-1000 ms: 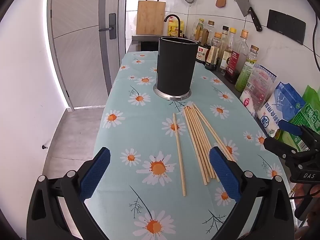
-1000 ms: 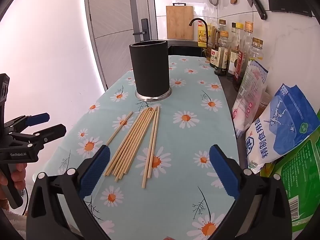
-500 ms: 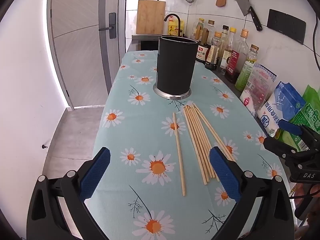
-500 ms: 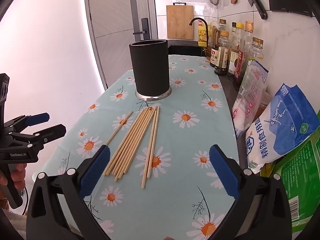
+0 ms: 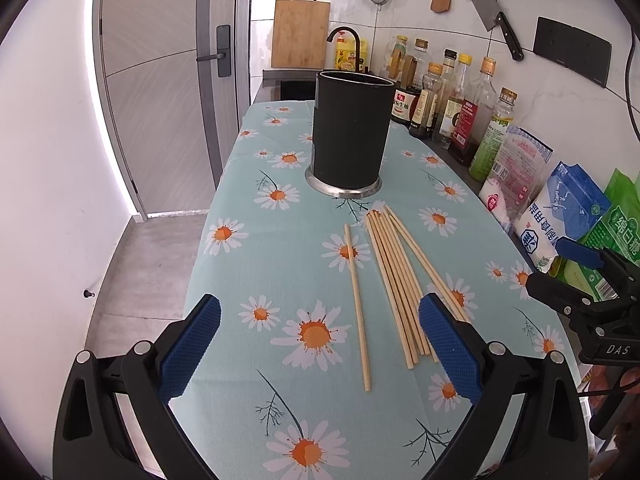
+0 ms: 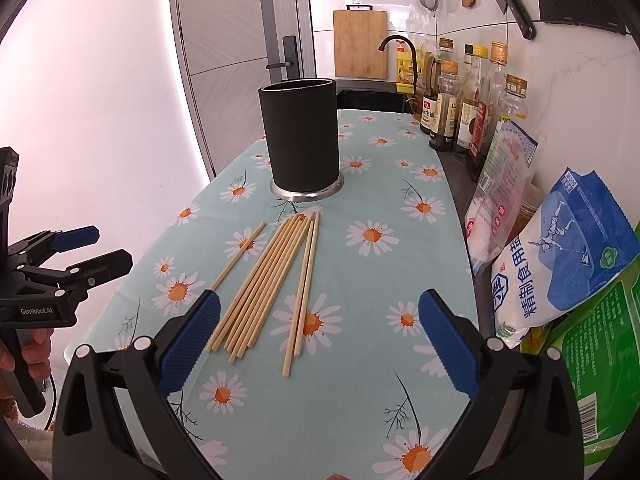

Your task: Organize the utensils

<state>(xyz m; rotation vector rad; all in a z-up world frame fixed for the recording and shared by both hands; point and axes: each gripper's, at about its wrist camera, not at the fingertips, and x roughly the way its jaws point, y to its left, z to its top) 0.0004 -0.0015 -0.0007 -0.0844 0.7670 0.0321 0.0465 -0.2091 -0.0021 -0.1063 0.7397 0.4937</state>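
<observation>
Left gripper and right gripper: jaws spread wide, nothing held. Chopsticks noted flat on daisy tablecloth, one stick apart. Black holder upright beyond. Single-stick pinch near end advised, then tilt upright over holder.

Daisy-print table, chopsticks, holder
</observation>
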